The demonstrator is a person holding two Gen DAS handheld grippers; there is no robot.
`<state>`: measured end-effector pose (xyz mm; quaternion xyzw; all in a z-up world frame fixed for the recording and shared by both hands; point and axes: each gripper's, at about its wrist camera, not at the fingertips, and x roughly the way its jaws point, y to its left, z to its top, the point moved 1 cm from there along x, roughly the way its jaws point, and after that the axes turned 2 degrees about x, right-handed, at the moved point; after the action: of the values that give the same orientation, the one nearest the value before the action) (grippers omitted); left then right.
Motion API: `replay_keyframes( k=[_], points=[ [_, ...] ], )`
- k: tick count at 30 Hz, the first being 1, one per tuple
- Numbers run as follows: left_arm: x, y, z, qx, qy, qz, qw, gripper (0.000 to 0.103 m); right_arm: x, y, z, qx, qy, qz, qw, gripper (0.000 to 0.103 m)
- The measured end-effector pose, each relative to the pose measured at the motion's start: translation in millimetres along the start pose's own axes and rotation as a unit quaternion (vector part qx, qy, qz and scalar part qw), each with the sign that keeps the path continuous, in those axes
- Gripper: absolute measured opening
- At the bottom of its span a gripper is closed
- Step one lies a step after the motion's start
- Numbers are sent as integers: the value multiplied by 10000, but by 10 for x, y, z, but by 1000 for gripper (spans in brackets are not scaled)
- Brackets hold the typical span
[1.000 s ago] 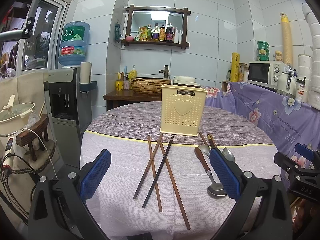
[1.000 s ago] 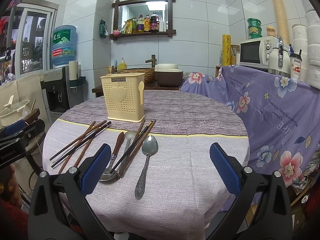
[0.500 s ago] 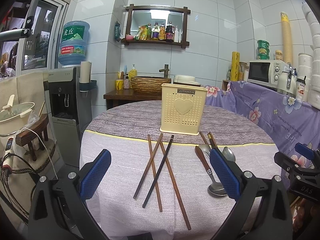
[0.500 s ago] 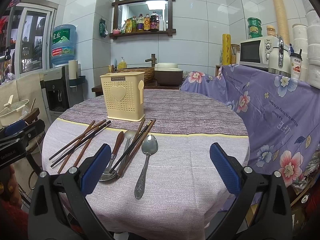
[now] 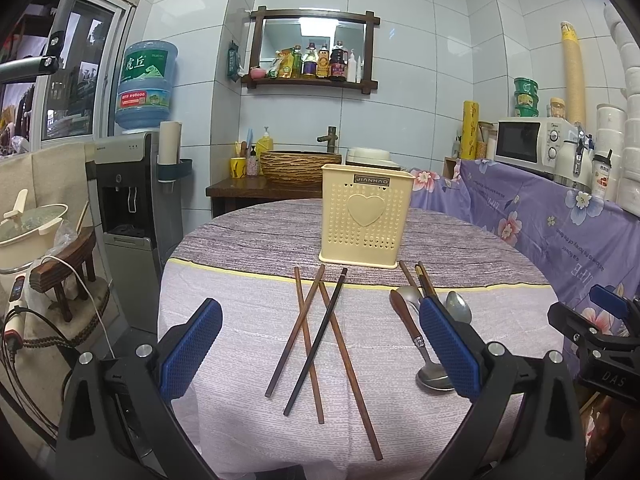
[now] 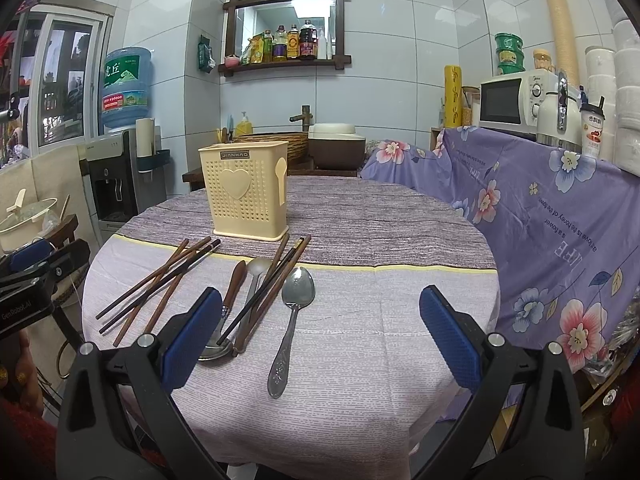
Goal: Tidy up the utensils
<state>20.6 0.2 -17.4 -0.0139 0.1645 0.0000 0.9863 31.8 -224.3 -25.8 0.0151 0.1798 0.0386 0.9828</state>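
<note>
Left wrist view
Left gripper [image 5: 320, 344]: hovering at the near table edge, jaws spread wide and gripping nothing.
Holder [image 5: 366, 216]: the cream perforated utensil holder is standing upright at 12 o'clock on the round table [image 5: 240, 320].
Chopsticks [image 5: 316, 328]: four are lying crossed between the blue pads, tips fanning toward 12 o'clock.
Advice: I judge the first pick is being lined up; taking the dark chopstick [image 5: 316, 340] lying on top should be disturbing the others least.

Right wrist view
Right gripper [image 6: 320, 336]: jaws released, empty, poised over the near cloth.
Metal spoon [image 6: 294, 320]: lying alone, bowl toward 12 o'clock, handle toward 6.
Mixed pile [image 6: 256, 296]: spoons and chopsticks are overlapping at 10 o'clock, just beside the left pad.
Advice: closing across the lone spoon's neck, then dropping it handle-down into the holder [image 6: 246, 190] at 11 o'clock, looks cleanest.
</note>
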Motion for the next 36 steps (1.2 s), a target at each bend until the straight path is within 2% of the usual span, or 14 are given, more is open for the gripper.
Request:
replay_keyframes(
  k=[12, 16, 19, 22, 31, 34, 36],
  points=[
    [11, 0, -2, 7, 29, 1, 10000, 98, 12, -6, -1, -4, 16, 0, 10000, 97],
    [95, 25, -16, 38, 215, -21, 9998, 98, 86, -45, 4, -7, 132, -41, 9999, 97],
    [238, 93, -15, -13, 552, -35, 9985, 98, 263, -128, 25, 64, 438, -166, 9989, 97],
    [404, 187, 5, -39, 867, 17, 9962, 98, 495, -215, 29, 228, 878, -23, 9959, 97],
    [832, 416, 100, 65, 1356, 43, 9907, 98, 961, -103, 29, -158, 1513, -19, 9884, 97],
    [975, 476, 111, 110, 1591, -36, 9872, 91, 1080, -95, 51, -216, 1655, -53, 9860, 97],
    [1051, 512, 124, 139, 1717, -92, 9850, 82, 1153, -112, 61, -217, 1764, -65, 9841, 97]
  ],
)
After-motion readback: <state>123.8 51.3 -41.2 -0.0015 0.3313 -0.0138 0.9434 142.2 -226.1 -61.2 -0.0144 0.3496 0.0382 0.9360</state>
